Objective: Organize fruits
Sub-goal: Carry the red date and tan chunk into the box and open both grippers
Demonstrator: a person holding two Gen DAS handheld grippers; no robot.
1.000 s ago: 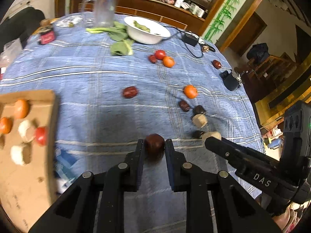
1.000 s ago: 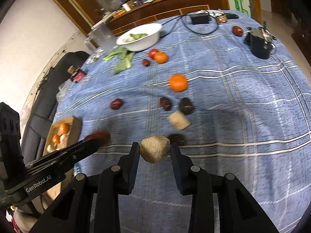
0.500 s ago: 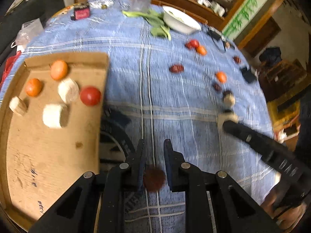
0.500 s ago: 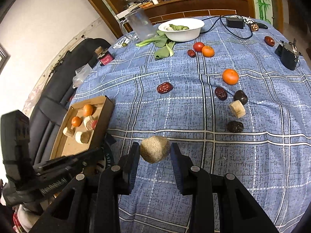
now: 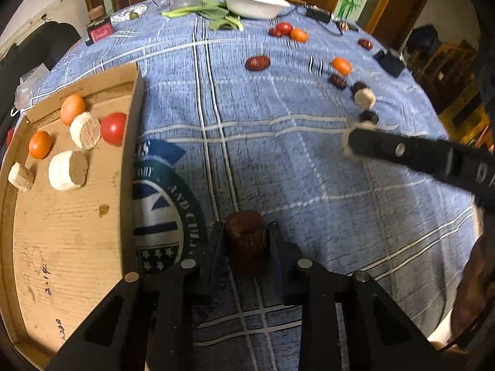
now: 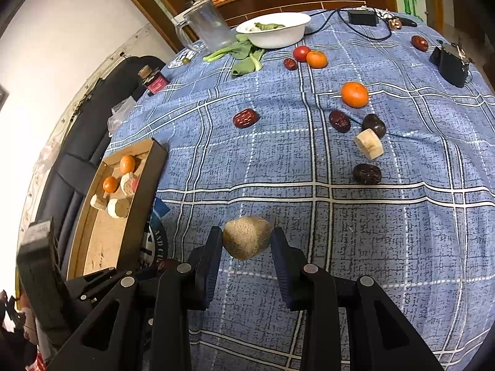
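My left gripper (image 5: 245,228) points steeply down just right of the cardboard tray (image 5: 130,142). Its pads press a dark red date (image 5: 246,242), and its jaws are opening. The tray holds two oranges, a tomato (image 5: 113,127) and several beige round pieces. Over the blue checked cloth, my right gripper (image 6: 247,232) is shut on a tan fuzzy fruit (image 6: 247,241). On the cloth lie an orange (image 6: 355,94), a red date (image 6: 245,118), darker dates, a beige piece (image 6: 368,147), and a tomato (image 6: 301,52) beside another orange.
At the far side stand a white bowl (image 6: 275,32) with greens, loose leaves, a glass pitcher (image 6: 210,27) and a small bottle (image 6: 154,82). A black device (image 6: 451,63) and cables lie at the far right. A dark chair stands beyond the tray's side of the table.
My left gripper carried the date leftward and lower, from mid-cloth to beside the tray. My right gripper drifted the same way with the tan fruit still in it.
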